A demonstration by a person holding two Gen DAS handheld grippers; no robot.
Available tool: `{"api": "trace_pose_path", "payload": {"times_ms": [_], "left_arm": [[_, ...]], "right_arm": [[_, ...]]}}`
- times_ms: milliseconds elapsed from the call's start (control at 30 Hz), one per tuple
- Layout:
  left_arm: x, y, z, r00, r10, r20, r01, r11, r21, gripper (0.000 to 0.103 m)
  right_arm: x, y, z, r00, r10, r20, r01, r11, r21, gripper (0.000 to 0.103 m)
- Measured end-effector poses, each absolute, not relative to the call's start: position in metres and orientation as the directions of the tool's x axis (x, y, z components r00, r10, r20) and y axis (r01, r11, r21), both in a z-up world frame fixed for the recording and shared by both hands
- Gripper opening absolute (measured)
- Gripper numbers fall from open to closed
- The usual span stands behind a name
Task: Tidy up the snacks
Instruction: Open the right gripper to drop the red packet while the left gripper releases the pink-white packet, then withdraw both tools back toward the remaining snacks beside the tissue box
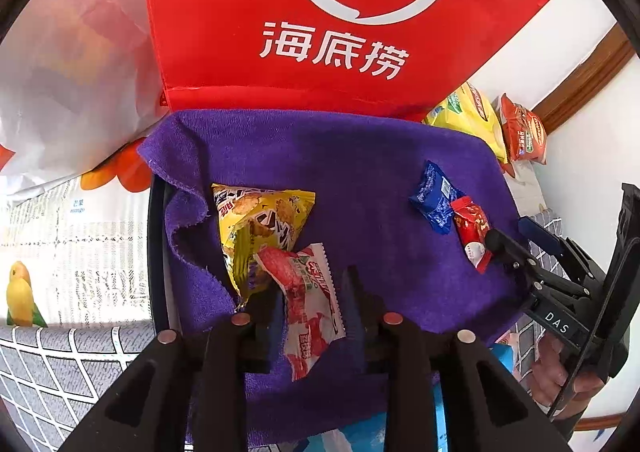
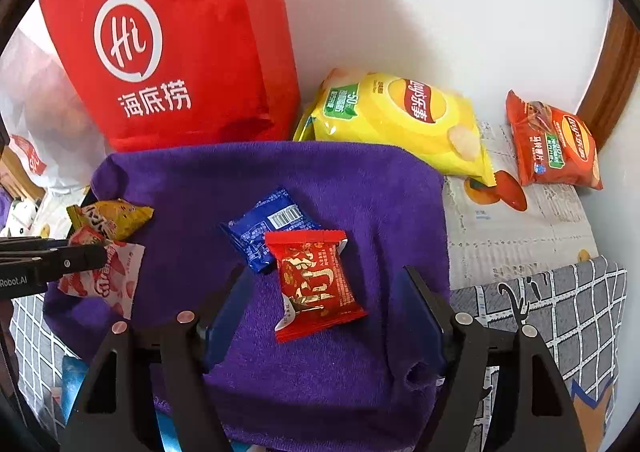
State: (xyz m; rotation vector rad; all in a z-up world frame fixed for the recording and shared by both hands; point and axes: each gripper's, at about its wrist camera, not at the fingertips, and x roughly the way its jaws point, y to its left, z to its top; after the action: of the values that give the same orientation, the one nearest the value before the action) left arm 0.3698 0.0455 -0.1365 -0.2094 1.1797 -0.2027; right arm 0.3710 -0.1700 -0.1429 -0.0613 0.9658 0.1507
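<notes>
Right wrist view: right tool (image 2: 324,316) released, straddling a red snack packet (image 2: 316,284) overlapping a blue packet (image 2: 268,232) mid purple towel (image 2: 360,187), bare cloth around. Left tool (image 1: 312,308) released around a pink-white packet (image 1: 308,292) near the towel's left edge; red bag (image 2: 176,51) far.

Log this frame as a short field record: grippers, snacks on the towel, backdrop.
left hand-held gripper: open, fingers either side of the white-and-red strawberry-print packet
right hand-held gripper: open, straddling the small red foil packet
towel: purple terry cloth, also carrying a yellow cookie packet and a blue foil packet
overlap: red foil packet partly over the blue one
backdrop: red fabric bag with white logo; yellow chip bag; orange chip bag
</notes>
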Motion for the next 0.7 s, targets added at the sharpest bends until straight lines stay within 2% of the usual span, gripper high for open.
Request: {"api": "trace_pose_path", "payload": {"times_ms": [200,333,500,700], "left_arm": [[0.366,0.048,-0.125,0.39,-0.277,-0.878,0.056,0.959,-0.278,0.05],[0.36,0.05,-0.113,0.412,-0.282,-0.867,0.066,0.958,-0.28,0.057],[0.347,0.054,-0.089,0.454,-0.285,-0.844,0.075,0.956,-0.283,0.06],[0.325,0.052,-0.054,0.537,-0.271,-0.799,0.105,0.961,-0.256,0.062]], "right_arm": [[0.364,-0.168,-0.132,0.586,0.096,-0.805,-0.15,0.989,0.008,0.074],[0.356,-0.167,-0.119,0.617,0.096,-0.781,-0.147,0.989,0.006,0.074],[0.337,-0.174,-0.105,0.651,0.08,-0.755,-0.087,0.996,0.03,0.074],[0.304,-0.181,-0.092,0.629,0.062,-0.775,-0.073,0.997,0.021,0.074]]}}
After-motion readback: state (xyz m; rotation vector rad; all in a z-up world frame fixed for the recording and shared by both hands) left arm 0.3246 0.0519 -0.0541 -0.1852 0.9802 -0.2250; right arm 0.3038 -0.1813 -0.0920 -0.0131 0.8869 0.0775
